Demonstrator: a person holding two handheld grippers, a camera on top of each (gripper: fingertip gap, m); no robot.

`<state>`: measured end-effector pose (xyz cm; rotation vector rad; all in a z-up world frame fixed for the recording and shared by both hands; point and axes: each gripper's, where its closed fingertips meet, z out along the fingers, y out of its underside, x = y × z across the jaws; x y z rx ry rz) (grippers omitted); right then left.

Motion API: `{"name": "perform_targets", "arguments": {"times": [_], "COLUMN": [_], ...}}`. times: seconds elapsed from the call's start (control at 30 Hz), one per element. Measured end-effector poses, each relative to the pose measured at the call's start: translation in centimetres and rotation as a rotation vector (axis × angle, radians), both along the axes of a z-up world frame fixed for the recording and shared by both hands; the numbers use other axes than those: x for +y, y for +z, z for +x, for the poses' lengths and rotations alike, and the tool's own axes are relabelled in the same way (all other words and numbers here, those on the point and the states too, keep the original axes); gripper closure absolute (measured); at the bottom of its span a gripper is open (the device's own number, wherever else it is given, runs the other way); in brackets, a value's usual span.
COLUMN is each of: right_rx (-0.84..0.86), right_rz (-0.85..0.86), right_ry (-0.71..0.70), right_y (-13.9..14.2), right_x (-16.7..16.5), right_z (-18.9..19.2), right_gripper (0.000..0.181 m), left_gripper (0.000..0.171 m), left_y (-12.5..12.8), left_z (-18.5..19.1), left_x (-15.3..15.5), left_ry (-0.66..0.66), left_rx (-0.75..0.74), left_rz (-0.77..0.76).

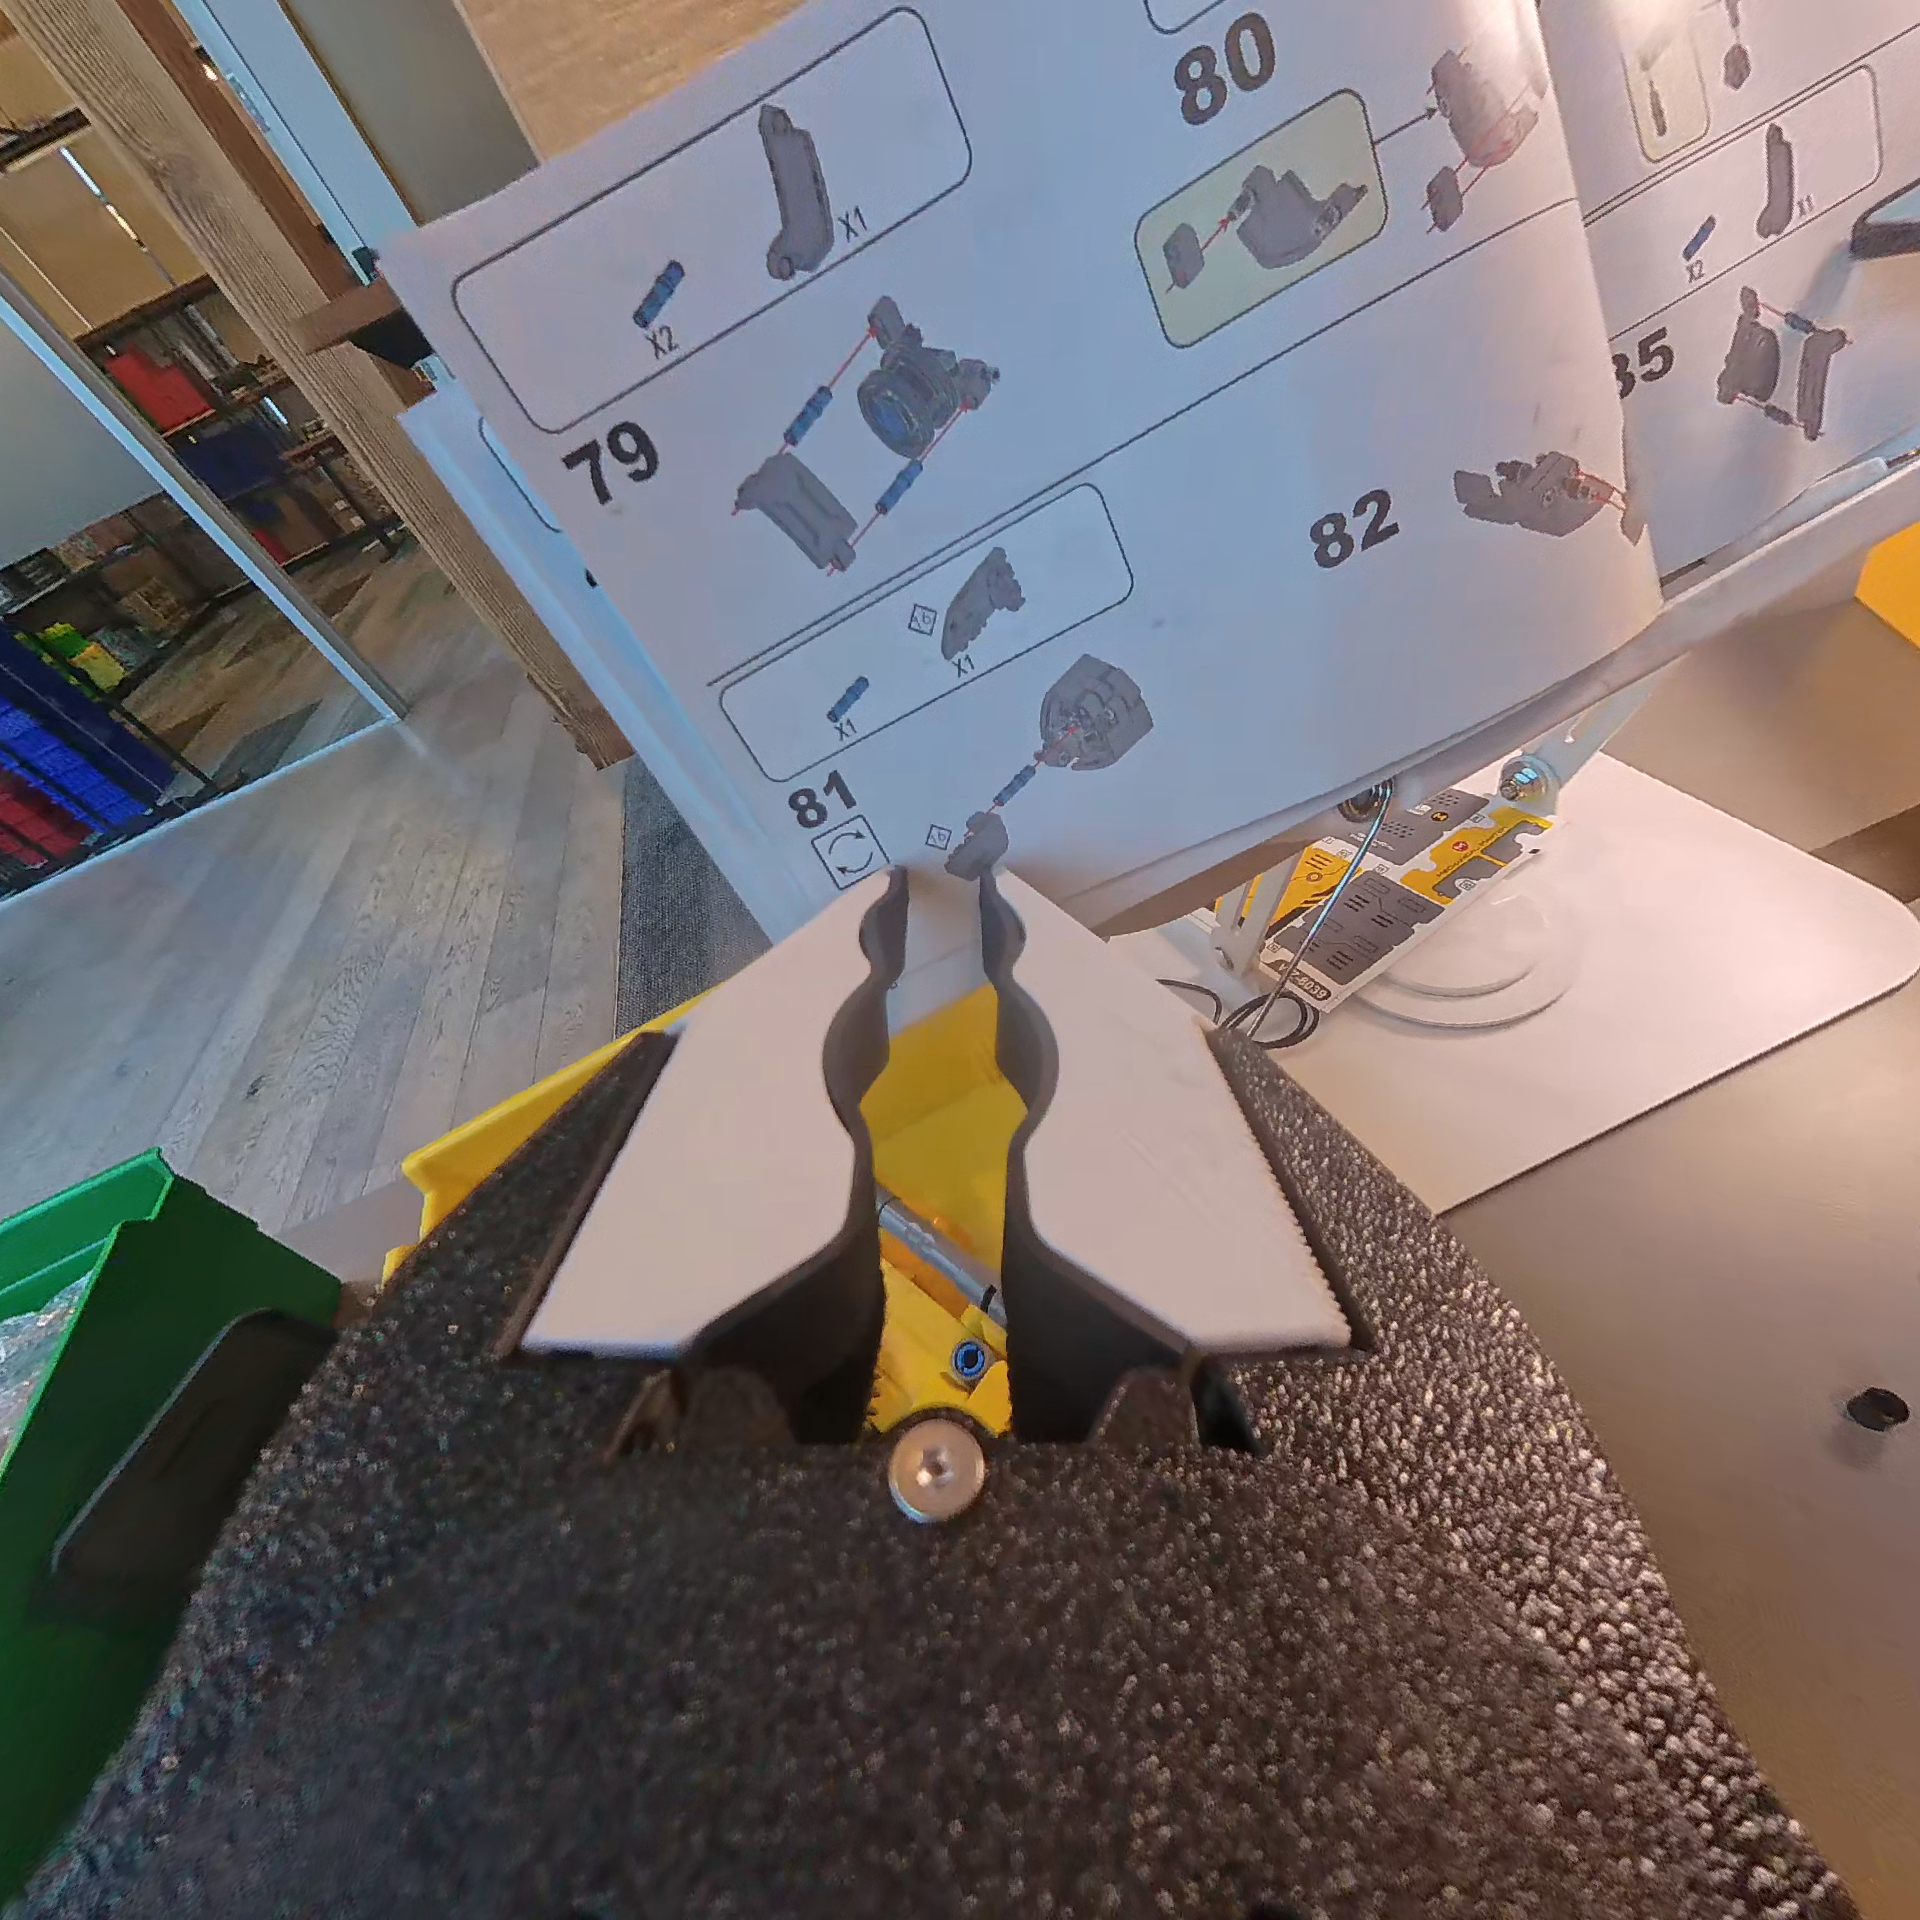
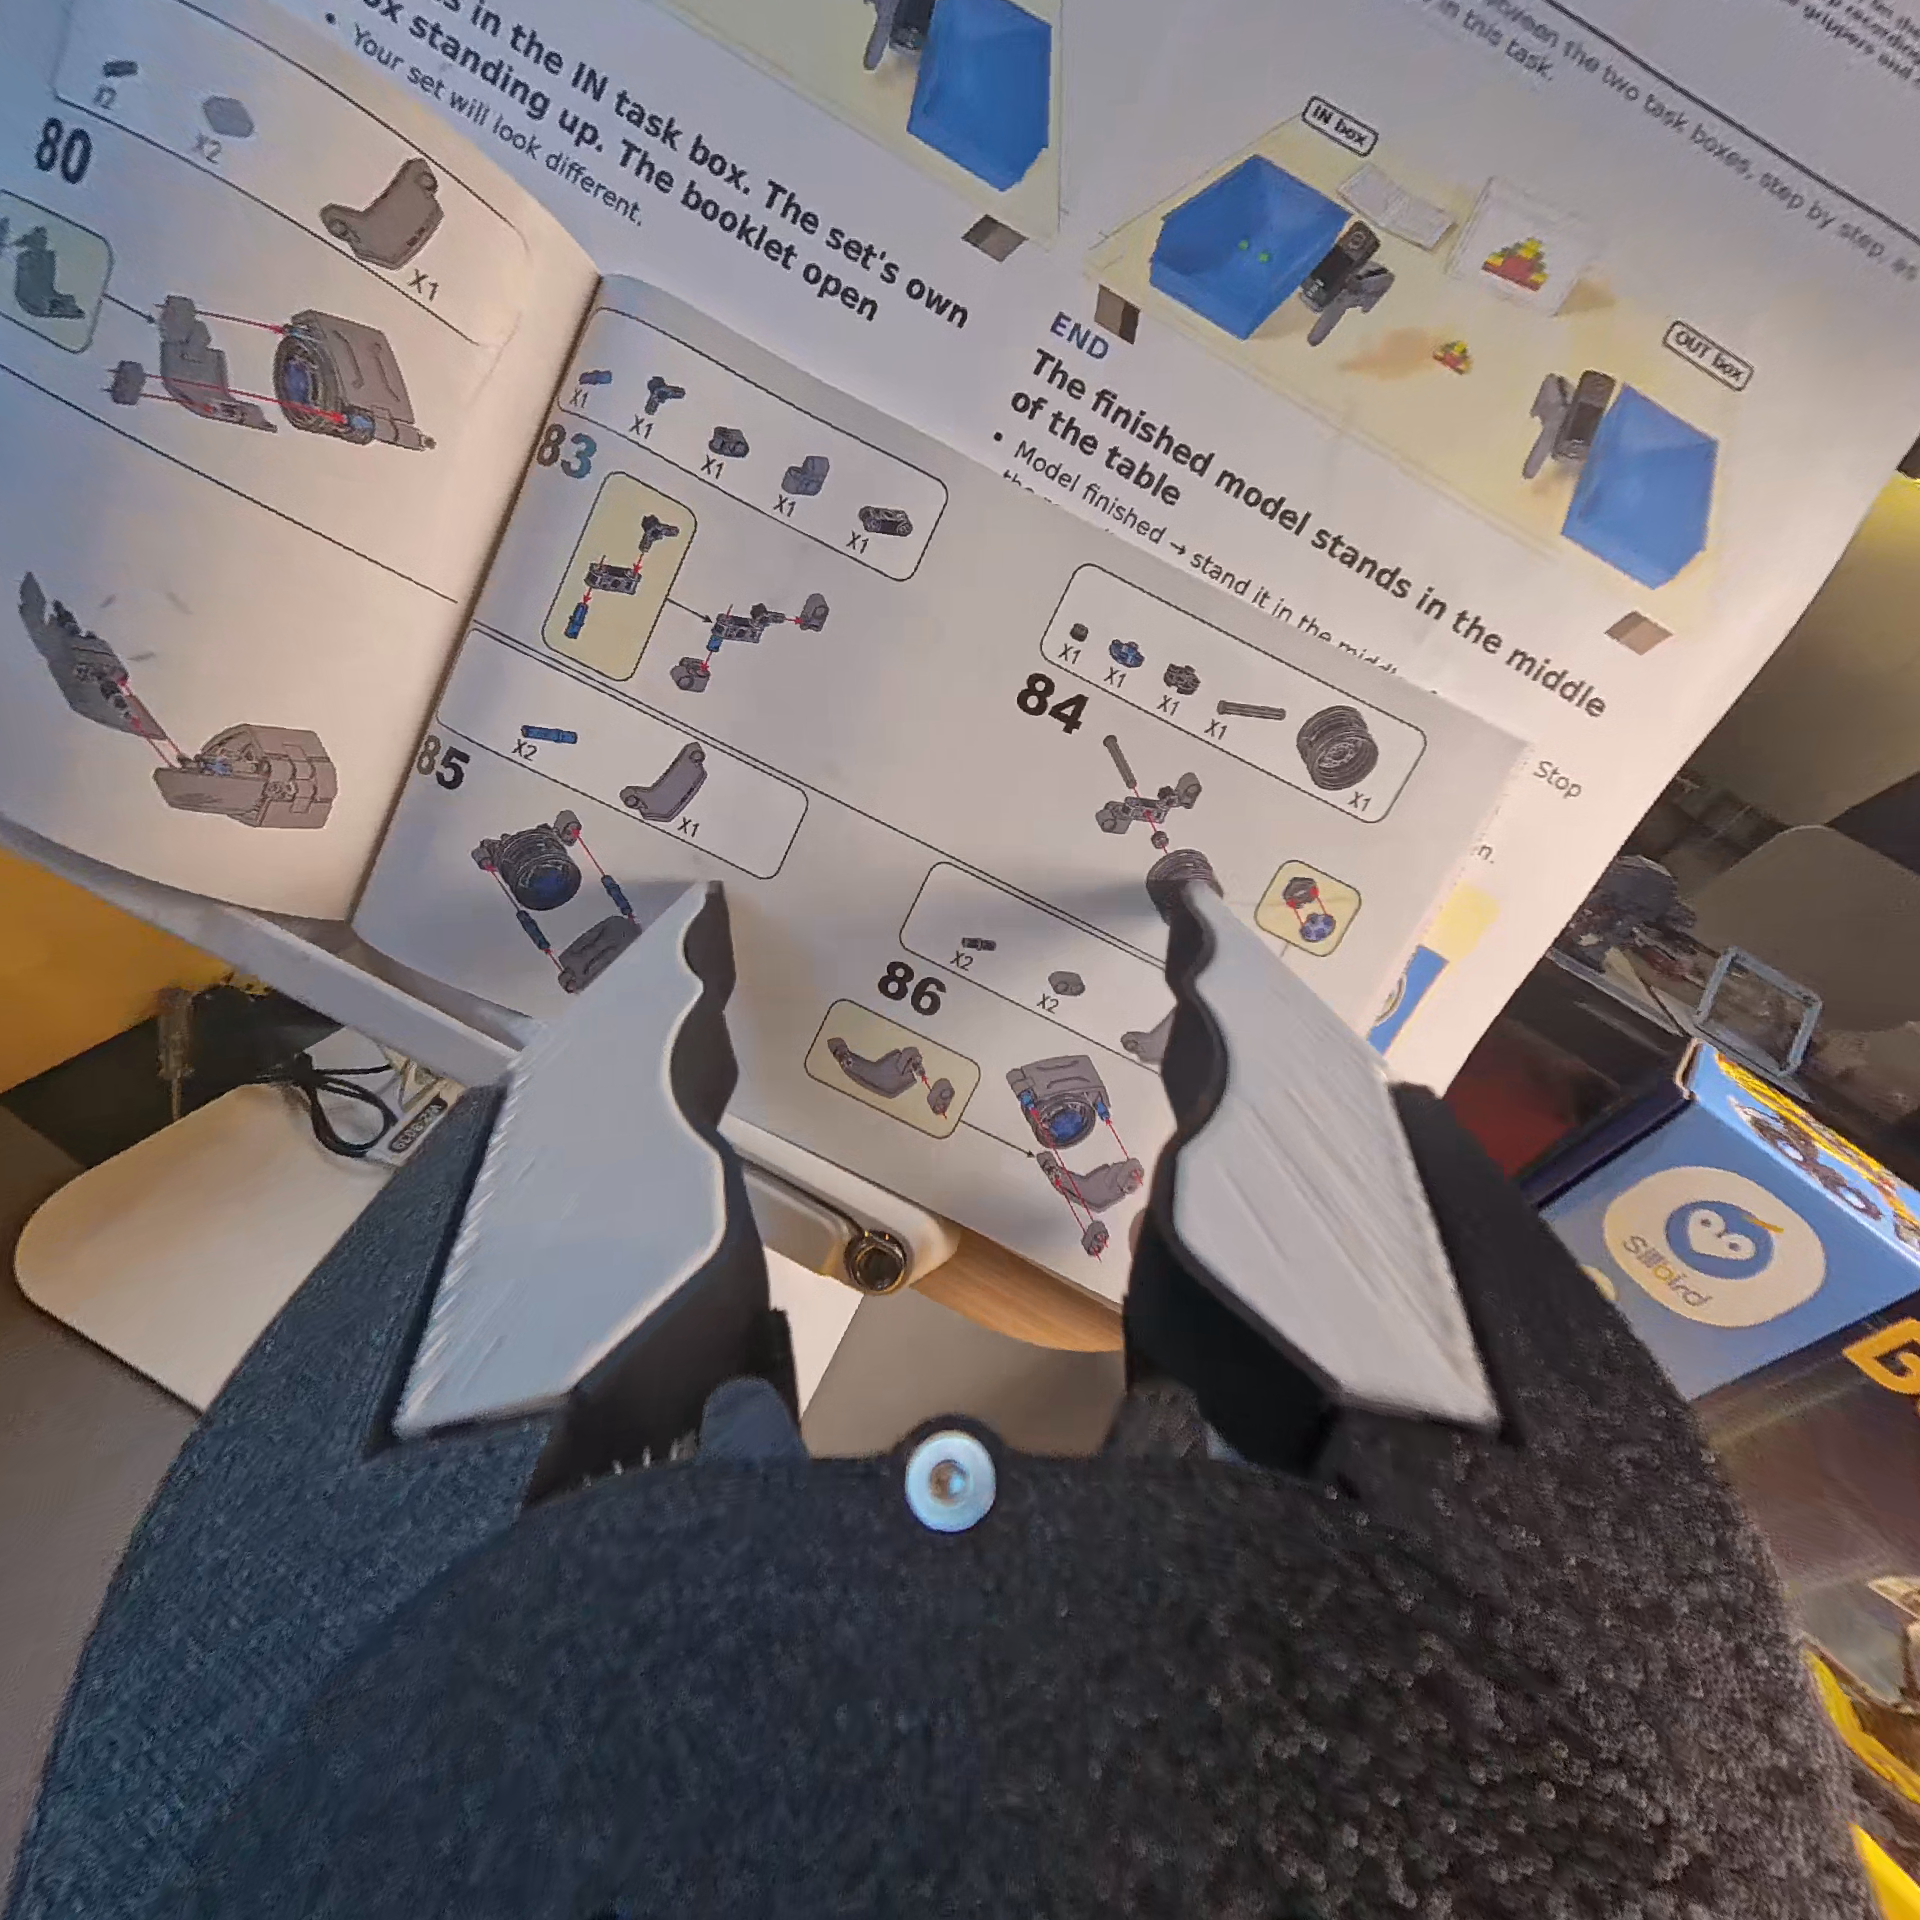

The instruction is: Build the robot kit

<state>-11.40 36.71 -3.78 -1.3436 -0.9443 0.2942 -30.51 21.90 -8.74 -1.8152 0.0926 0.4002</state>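
My left gripper [image 1: 940,883], centre of the left wrist view, has its jaws nearly closed and holds nothing. Below it sits a yellow bin [image 1: 940,1081] holding yellow parts and a metal rod; a green bin [image 1: 145,1309] is at lower left. My right gripper [image 2: 951,904] stands wide open and empty before an open instruction booklet [image 2: 727,623] on a white stand [image 2: 156,1247]. A blue box [image 2: 1714,1226] is at right. No assembled model shows.

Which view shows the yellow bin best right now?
The left wrist view: the yellow bin sits directly under the left gripper, visible between its narrowly parted fingers. The right wrist view shows only yellow slivers at its edges, unidentifiable.
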Motion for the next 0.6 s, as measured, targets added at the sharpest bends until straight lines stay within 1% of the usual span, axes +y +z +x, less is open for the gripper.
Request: {"name": "perform_targets", "arguments": {"times": [0.1,0.13,0.17,0.2,0.27,0.3,0.33,0.4,0.5,0.57,0.6], "right_rx": [-0.009,-0.016,-0.028,-0.034,-0.003,0.010,0.020,-0.009,-0.023,-0.019,-0.015], "right_rz": [0.002,0.000,-0.002,0.000,0.018,0.021,0.017,0.003,0.012,0.013,0.018], "right_ry": [0.021,0.026,0.035,0.048,0.040,0.030,0.025,0.035,0.017,0.014,0.018], "right_y": [0.0,0.0,0.1,0.3,1.4,2.0,2.3,1.9,1.8,1.8,1.8], "right_x": [-0.2,-0.2,-0.3,-0.4,0.0,0.3,0.8,1.4,1.9,1.8,1.7], "right_z": [0.2,0.3,0.4,0.5,0.7,0.7,0.7,0.0,-0.3,-0.3,-0.2], "right_gripper": [0.128,0.136,0.137,0.130,0.090,0.074,0.062,0.054,0.056,0.062,0.072], "left_gripper": [0.158,0.158,0.158,0.158,0.158,0.158,0.158,0.158,0.158,0.158,0.158], "left_y": [0.0,0.0,0.0,0.0,-0.1,-0.1,-0.1,-0.1,-0.1,-0.2,-0.2], "left_z": [0.0,0.0,0.1,0.1,0.1,0.1,0.1,0.1,0.1,0.2,0.1], "left_x": [0.0,0.0,0.0,-0.1,-0.1,-0.1,-0.1,-0.1,-0.1,-0.1,-0.1], "left_ry": [0.001,0.001,0.000,-0.001,-0.004,-0.005,-0.005,-0.004,-0.011,-0.012,-0.011], "left_rx": [0.000,0.000,0.001,0.002,0.001,0.000,0.001,0.004,0.003,0.004,0.004], "left_rz": [0.000,-0.001,-0.003,-0.003,-0.004,-0.004,-0.005,-0.006,-0.012,-0.010,-0.008]}}
